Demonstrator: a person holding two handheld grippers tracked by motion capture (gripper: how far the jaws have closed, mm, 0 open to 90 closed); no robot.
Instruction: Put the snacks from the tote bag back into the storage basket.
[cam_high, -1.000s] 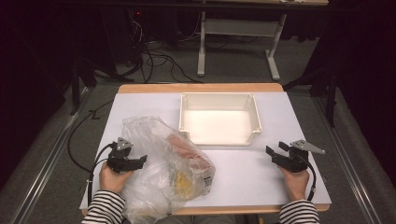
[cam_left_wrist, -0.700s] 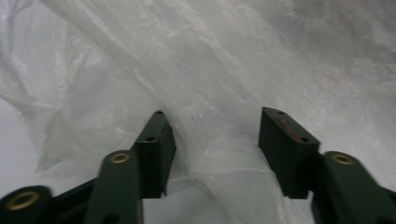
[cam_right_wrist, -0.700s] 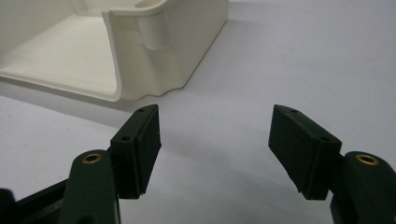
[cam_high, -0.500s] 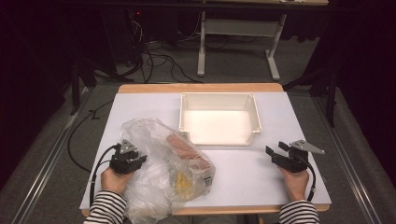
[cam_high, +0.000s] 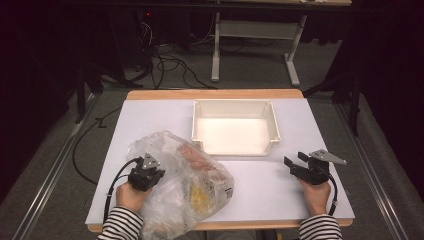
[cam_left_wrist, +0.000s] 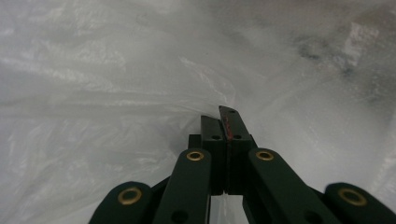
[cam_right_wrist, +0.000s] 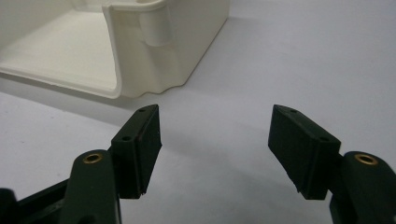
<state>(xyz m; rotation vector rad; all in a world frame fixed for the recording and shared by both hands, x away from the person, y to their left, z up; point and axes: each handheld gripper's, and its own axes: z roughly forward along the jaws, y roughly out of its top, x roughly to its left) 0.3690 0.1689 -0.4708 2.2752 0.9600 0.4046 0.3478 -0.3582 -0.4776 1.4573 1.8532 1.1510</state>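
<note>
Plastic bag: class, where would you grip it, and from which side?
Probably the loose crinkled film at the bag's left edge, approached from the left: it bunches thin enough to pinch, unlike the bulging middle. The left gripper is pinched there.

— What sort of place is this?
— A lab: a white-topped bench (cam_high: 150, 125) mid-frame, tangled black cables (cam_high: 165, 65) on grey carpet upper left, a metal-legged desk frame (cam_high: 255, 45) at the top.
</note>
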